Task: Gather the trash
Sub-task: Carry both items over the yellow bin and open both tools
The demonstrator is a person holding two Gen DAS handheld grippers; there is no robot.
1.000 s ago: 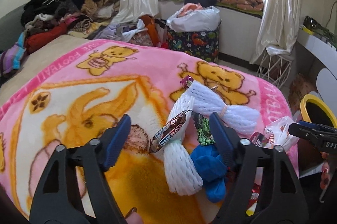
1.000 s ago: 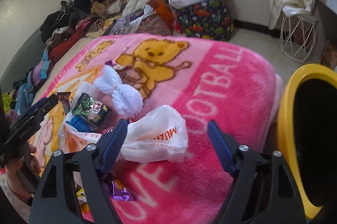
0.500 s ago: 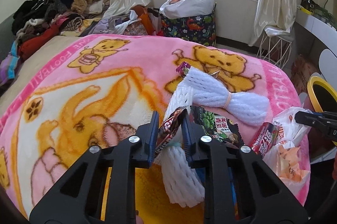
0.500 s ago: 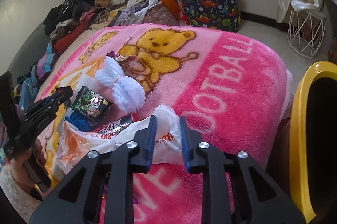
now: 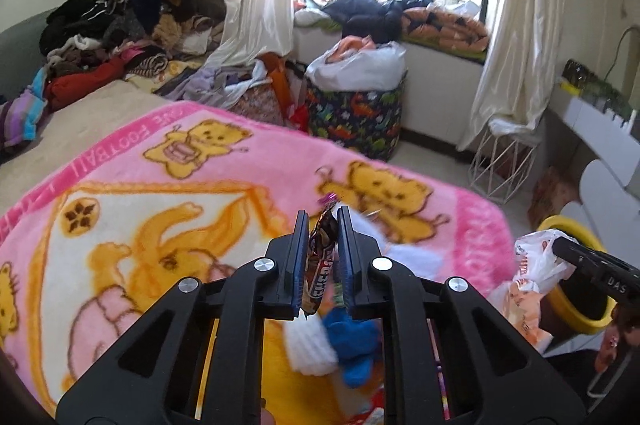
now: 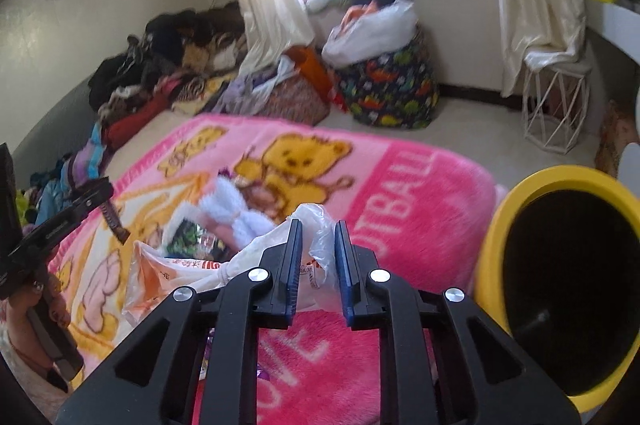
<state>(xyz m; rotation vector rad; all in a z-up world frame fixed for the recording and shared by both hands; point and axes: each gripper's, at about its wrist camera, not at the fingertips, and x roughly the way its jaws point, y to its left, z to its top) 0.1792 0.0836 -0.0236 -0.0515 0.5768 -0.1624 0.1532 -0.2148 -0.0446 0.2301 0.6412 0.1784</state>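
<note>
My left gripper (image 5: 323, 215) is shut on a brown candy bar wrapper (image 5: 319, 265) and holds it lifted above the pink bear blanket (image 5: 160, 185). My right gripper (image 6: 316, 225) is shut on a white plastic bag (image 6: 312, 225) that trails left over the blanket (image 6: 400, 193); the bag also shows in the left wrist view (image 5: 536, 265). A white foam net (image 6: 236, 209), a green snack packet (image 6: 188, 233) and a blue scrap (image 5: 352, 341) lie on the blanket. A yellow-rimmed bin (image 6: 560, 265) stands to the right of the bed.
Heaps of clothes (image 5: 120, 37) lie along the wall at far left. A dinosaur-print hamper (image 5: 356, 113) and a white wire stool (image 5: 504, 161) stand on the floor past the bed. A white desk (image 5: 600, 129) is at the right.
Both grippers went from open to shut, the left on the candy wrapper and the right on the plastic bag. Both have since lifted, the wrapper rising off the blanket and the bag's held end rising.
</note>
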